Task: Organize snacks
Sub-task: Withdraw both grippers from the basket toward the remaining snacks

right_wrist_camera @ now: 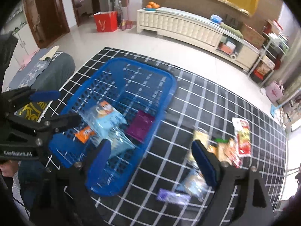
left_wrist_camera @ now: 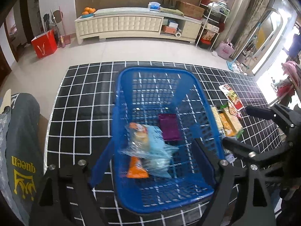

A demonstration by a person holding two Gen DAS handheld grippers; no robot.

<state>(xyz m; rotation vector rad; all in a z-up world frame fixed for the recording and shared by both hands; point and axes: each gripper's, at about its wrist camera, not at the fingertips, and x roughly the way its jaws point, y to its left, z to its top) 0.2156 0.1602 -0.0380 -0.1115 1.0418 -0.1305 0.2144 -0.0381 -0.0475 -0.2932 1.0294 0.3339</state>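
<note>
Blue basket (right_wrist_camera: 120, 113) holds three packs | loose snacks (right_wrist_camera: 222, 148) toward cloth's right edge, nearest right gripper (right_wrist_camera: 148, 160) | both grippers gape empty

Blue basket (left_wrist_camera: 188, 86), black white-gridded cloth (left_wrist_camera: 79, 98), purple packet (left_wrist_camera: 169, 130)

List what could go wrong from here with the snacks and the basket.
1. The light-blue snack bag looks blurred above the blue basket, as if dropping; it may land crooked on the orange packet and purple packet.
2. The left gripper and right gripper are open close together, so they might bump.
3. The loose packets overlap, so a grab could catch two.
</note>
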